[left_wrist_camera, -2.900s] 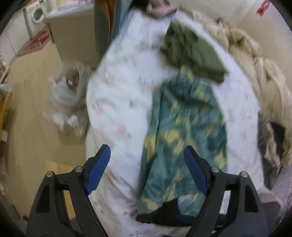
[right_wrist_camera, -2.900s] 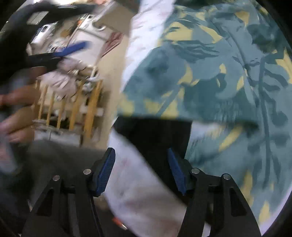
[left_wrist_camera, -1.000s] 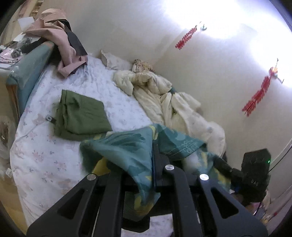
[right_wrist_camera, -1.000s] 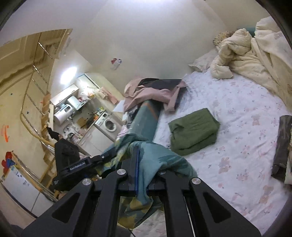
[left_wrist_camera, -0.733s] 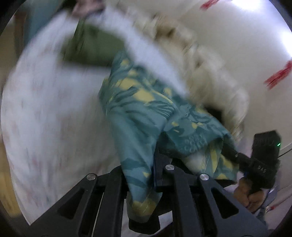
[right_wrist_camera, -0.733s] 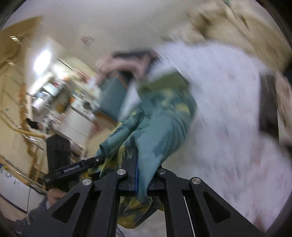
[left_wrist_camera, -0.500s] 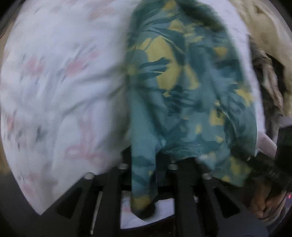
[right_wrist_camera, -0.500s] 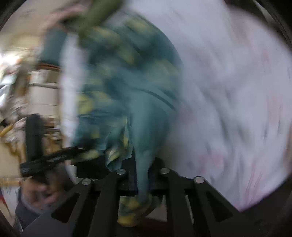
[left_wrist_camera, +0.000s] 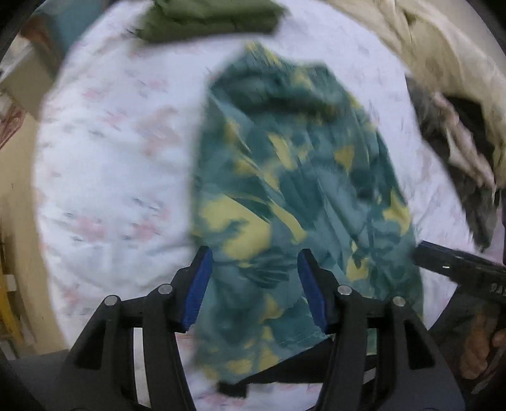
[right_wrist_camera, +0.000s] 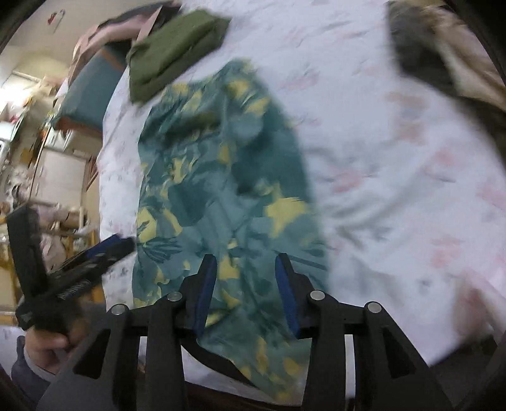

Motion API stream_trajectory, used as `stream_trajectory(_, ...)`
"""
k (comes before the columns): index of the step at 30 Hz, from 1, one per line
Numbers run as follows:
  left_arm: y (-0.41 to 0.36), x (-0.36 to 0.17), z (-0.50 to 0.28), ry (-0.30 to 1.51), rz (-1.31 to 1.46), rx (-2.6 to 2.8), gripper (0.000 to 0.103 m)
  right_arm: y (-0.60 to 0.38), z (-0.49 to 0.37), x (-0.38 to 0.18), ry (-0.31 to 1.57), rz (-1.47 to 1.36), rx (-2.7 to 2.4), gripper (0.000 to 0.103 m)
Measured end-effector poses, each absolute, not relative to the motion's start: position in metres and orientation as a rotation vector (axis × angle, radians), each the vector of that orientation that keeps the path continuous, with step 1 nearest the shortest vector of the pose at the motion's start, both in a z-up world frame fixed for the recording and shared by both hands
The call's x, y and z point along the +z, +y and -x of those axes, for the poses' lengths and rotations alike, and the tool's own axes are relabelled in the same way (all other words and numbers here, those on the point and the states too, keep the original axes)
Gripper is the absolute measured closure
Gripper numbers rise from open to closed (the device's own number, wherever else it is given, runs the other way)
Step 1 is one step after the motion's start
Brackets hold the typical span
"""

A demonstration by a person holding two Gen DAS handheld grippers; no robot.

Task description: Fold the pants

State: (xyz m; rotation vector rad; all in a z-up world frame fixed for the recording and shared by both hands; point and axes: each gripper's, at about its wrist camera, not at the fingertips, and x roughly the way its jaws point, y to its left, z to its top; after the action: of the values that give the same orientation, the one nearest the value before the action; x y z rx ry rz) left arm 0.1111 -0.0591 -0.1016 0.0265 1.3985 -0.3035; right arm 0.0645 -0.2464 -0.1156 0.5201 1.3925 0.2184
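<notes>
The teal pants with yellow leaf print (left_wrist_camera: pixel 294 189) were seen spread lengthwise on the white floral bed sheet (left_wrist_camera: pixel 110 158), rumpled and blurred. Left gripper (left_wrist_camera: pixel 253 278) and right gripper (right_wrist_camera: pixel 243 284) were held above the near end, fingers parted, nothing gripped.

Left wrist view: looks down over the left gripper (left_wrist_camera: pixel 253 284) from the bed's (left_wrist_camera: pixel 104 164) near edge, close above the pants (left_wrist_camera: pixel 294 189).
Right wrist view: same near edge, facing along the bed (right_wrist_camera: pixel 395 177), close.
Shared: pants (right_wrist_camera: pixel 221 189), green folded garment (left_wrist_camera: pixel 205 19) (right_wrist_camera: pixel 174 47) at the far end.
</notes>
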Motion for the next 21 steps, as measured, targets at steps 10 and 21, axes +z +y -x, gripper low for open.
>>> stream_trajectory(10,-0.016,-0.123,-0.108,1.588,0.105,-0.211,0.051,-0.243,-0.049,-0.145,1.480,-0.561,0.207,0.061)
stream_trajectory(21,-0.036,-0.036,-0.262,1.270,0.202,-0.250,0.014,-0.305,-0.180,-0.090,1.274,-0.701,0.191,0.040)
